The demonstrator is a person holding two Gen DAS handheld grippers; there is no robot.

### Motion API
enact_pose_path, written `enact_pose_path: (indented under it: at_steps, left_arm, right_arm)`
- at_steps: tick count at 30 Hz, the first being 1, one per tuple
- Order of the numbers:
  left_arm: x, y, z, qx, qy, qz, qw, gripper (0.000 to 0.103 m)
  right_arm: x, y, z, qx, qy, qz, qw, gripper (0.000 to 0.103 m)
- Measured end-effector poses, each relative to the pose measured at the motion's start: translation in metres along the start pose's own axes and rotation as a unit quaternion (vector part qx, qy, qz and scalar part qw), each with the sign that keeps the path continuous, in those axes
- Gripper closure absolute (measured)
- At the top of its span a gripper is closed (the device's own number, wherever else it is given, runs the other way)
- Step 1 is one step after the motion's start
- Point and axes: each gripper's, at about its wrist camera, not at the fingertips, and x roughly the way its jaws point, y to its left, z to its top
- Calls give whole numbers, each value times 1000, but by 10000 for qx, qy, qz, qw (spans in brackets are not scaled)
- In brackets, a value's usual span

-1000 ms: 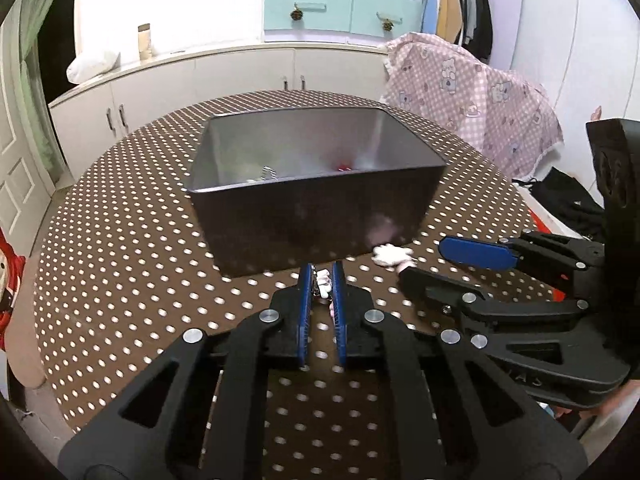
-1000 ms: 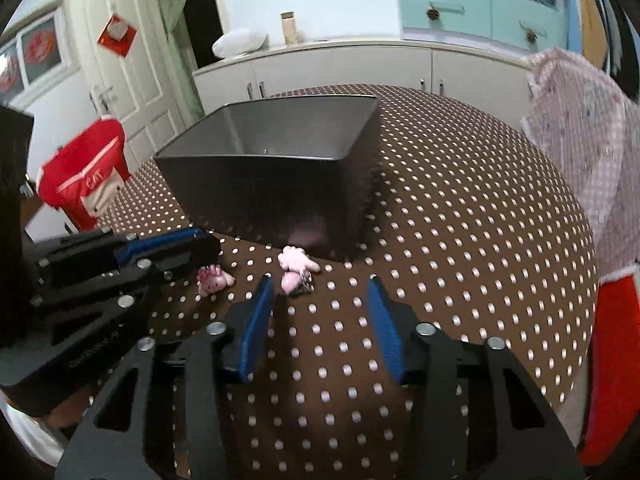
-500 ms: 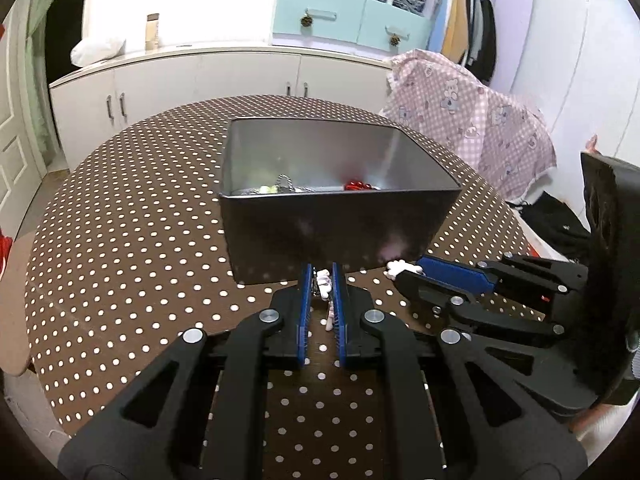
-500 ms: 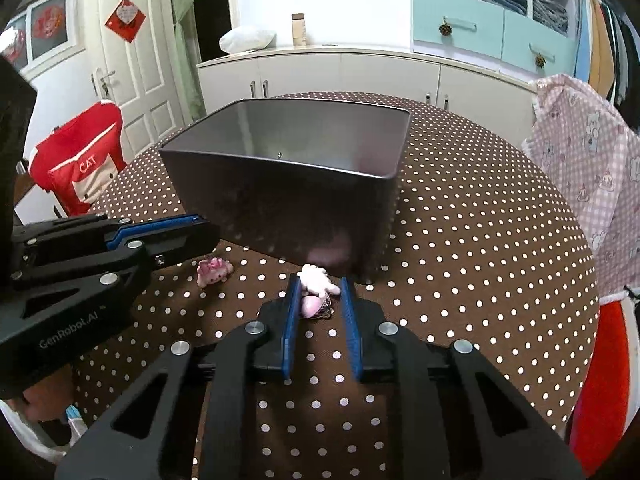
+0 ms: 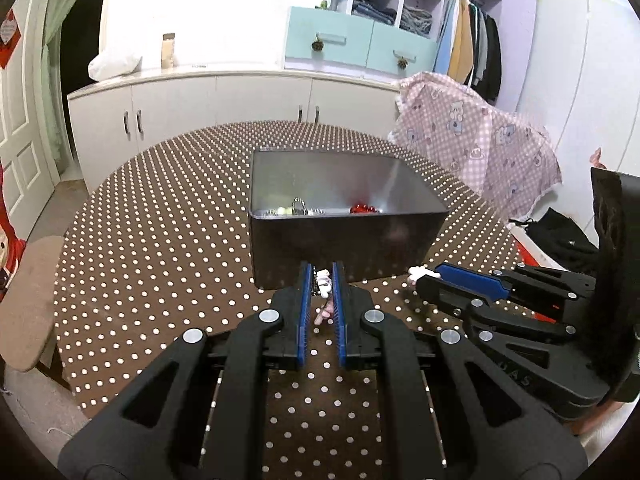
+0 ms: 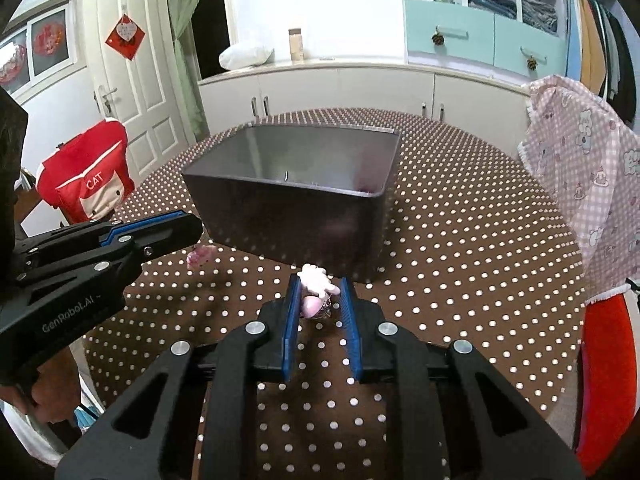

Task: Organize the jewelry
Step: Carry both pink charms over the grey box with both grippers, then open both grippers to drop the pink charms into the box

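Holding one small charm each, both grippers sit at the near side of the round dotted table (image 5: 160, 240), just in front of the dark metal box (image 5: 344, 248).

The left gripper (image 5: 321, 280) has its blue pads pressed close on a tiny white and pink charm (image 5: 325, 285). In its own view the charm looks lifted a little off the cloth, with a pink bit hanging below. It looks ready to go over the near wall of the box, because other bits of jewelry (image 5: 298, 209) and some red beads (image 5: 364, 209) already lie inside, along that wall.

The right gripper (image 6: 319, 292) has its pads pinched on a pale pink charm (image 6: 314, 292) with a small metal clip, right by the near right corner of the box. The white end pokes out past the tips. I cannot tell if this one is off the table yet.

My guess is that the box is the home for all the small things, so each hand grabs one and drops it in. The pads hold only the middle of each charm, so a loose one could slip out on the way up.
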Motion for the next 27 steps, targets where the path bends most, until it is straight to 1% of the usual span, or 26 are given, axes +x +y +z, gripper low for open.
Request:
enact_pose_path:
  at_steps: [7,15,19,27]
  left_arm:
    - [-20,-9,11,86,-313,13,9995,92]
    - [-22,-15,33,154,-529,24,9985,92]
    - [-21,-16,39,138,-658,42,9977,92]
    - [-5,-5,51,19,-602,72,9982,92]
  right_arm:
    - [-20,-1,7,24,-324,-50,9995,85]
    - [-29,-4,30,-27,-683,-206,9974,85]
    - [-25,-6,39,-42,-728,-222,9971,85]
    - [-9,-10,53,-38,-707,-163,9974,85]
